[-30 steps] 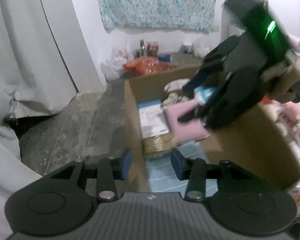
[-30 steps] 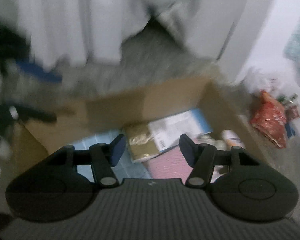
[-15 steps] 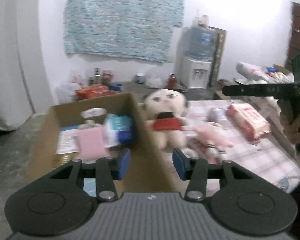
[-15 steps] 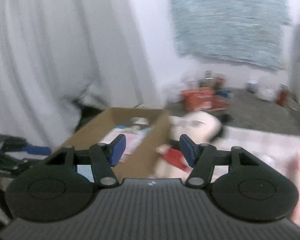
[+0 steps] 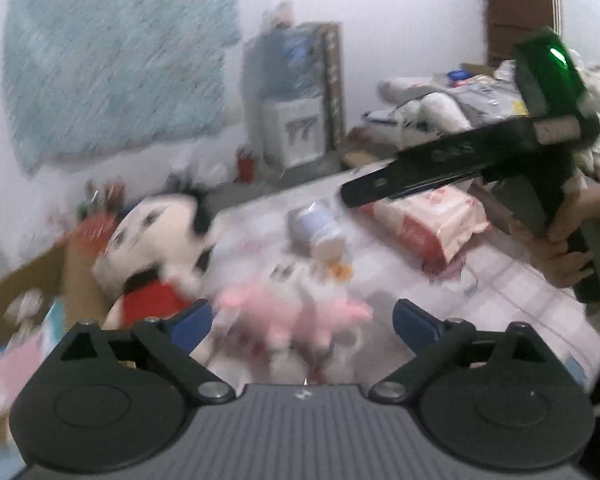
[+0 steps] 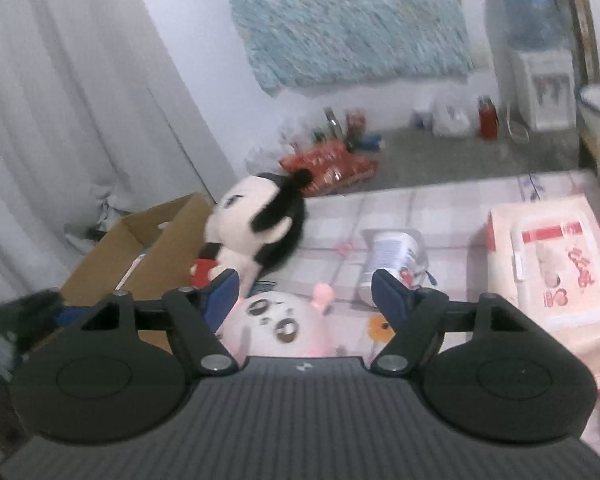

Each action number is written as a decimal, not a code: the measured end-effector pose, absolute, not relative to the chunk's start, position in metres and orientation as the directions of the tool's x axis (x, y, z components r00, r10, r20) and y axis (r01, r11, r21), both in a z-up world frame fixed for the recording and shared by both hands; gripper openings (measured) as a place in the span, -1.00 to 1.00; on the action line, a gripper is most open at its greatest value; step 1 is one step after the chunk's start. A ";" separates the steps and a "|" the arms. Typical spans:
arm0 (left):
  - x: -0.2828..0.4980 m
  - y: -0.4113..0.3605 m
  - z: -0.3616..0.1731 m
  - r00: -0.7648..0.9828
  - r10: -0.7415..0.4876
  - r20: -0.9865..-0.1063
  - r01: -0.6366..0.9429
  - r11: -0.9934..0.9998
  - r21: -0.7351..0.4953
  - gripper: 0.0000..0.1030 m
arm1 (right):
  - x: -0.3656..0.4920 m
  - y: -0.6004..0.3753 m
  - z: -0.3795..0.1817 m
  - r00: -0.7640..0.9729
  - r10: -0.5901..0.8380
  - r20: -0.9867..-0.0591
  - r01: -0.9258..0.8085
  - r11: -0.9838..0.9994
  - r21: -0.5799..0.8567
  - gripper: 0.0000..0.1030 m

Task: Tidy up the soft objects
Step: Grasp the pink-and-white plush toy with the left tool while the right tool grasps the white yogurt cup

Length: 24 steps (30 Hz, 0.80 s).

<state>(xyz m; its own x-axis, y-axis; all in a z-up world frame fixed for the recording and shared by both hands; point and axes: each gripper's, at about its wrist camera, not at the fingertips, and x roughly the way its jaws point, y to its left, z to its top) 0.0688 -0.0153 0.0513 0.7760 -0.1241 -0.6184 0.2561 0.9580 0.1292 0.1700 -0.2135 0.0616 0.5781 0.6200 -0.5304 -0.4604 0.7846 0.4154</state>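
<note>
A pink and white plush toy (image 5: 296,316) lies on the checked bed sheet (image 5: 500,280), right in front of my open left gripper (image 5: 302,322). It also shows in the right wrist view (image 6: 284,328), between the fingers of my open right gripper (image 6: 304,294). A black-haired doll in red (image 5: 160,248) leans beside the cardboard box (image 5: 28,276); the doll (image 6: 260,224) and the box (image 6: 148,248) also show in the right wrist view. Both grippers are empty. The right gripper's body (image 5: 460,156) crosses the left wrist view at upper right.
A wet-wipes pack (image 6: 552,280) lies at the right of the bed, and a small wrapped roll (image 6: 392,252) near the middle. The box holds several packets (image 5: 16,344). A water dispenser (image 6: 540,80), bottles and bags stand on the floor by the far wall.
Both grippers have swung from over the box to over the bed and come closer to the pink plush. Both have opened wider. Nothing was taken hold of.
</note>
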 end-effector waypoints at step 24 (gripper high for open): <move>0.150 -0.051 -0.042 0.725 0.060 -0.686 0.169 0.951 0.261 0.78 | 0.272 -0.142 -0.003 0.494 0.489 -0.719 -0.398 0.862 0.314 0.71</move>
